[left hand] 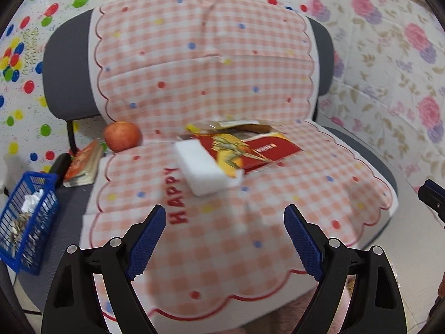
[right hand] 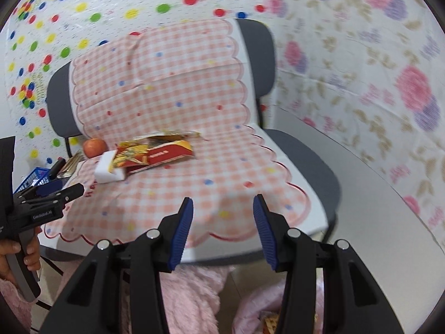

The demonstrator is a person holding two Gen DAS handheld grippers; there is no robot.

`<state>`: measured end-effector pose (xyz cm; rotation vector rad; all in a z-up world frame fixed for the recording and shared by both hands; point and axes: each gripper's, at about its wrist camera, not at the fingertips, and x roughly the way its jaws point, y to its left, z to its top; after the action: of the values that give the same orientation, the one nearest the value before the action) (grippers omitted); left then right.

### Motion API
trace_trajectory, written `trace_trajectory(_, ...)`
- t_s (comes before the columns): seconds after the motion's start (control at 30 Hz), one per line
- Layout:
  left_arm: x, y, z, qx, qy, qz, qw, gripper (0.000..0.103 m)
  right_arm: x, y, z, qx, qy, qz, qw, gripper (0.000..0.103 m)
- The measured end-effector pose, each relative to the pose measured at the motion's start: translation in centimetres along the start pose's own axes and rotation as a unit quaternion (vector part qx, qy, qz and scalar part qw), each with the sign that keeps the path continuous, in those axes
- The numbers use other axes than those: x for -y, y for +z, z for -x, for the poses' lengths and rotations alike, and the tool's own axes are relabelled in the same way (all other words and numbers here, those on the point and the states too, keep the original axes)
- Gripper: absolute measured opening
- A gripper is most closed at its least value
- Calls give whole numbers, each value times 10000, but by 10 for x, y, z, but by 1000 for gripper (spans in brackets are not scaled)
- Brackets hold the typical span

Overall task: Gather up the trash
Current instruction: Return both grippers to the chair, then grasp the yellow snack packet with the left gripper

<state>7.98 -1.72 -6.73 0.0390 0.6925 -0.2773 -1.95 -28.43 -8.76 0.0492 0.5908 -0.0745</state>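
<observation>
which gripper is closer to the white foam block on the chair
Left. The left gripper hangs open just short of the white foam block; the right gripper sits farther back and off to the block's right.

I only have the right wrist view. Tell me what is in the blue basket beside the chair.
Observer: The blue basket holds crumpled white paper and other scraps.
Operator: Report the left gripper's jaws.
Observer: The left gripper is open, with nothing between its jaws.
Operator: Describe what lies beside the apple.
Observer: An orange snack packet lies just below and left of the apple, off the checked cloth.
</observation>
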Motion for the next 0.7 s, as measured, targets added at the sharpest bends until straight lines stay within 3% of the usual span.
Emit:
trace_trajectory(0.3,-10,57,-41,121,123,-421,9990,86,-21,45,-43,-57,265,170,9995,38)
trace_trajectory(0.43,3,80,-87,-114,-54,-725,9973,86,-23,63,-64,-118,404,105,9991,38)
trace_trajectory(0.7,18,105,-161,-710,182,-1403,9874,82,-24,98,-99,-128,570,77,9983,38)
